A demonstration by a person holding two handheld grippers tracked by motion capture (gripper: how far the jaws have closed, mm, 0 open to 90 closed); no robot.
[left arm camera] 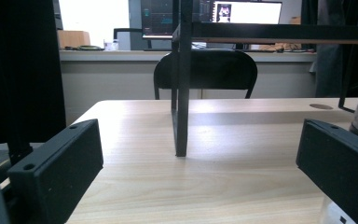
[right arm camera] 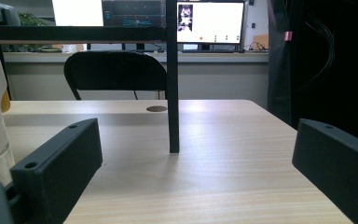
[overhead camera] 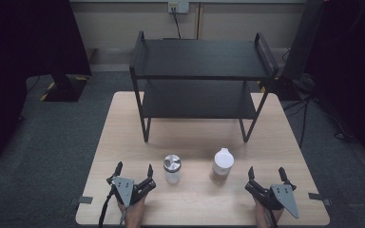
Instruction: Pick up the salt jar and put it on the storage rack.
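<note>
Both grippers, left (overhead camera: 134,172) and right (overhead camera: 266,175), gape empty; the jar (overhead camera: 172,169) at two o'clock looks slippery: grasp its sides.

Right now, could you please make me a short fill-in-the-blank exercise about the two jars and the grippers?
1. The jar with the silver lid stands nearer the ____ gripper.
2. The white-lidded jar stands on the ____.
3. The black shelf has ____ tiers.
4. The right gripper has its jaws ____.

Missing words: left; table; two; open
</note>
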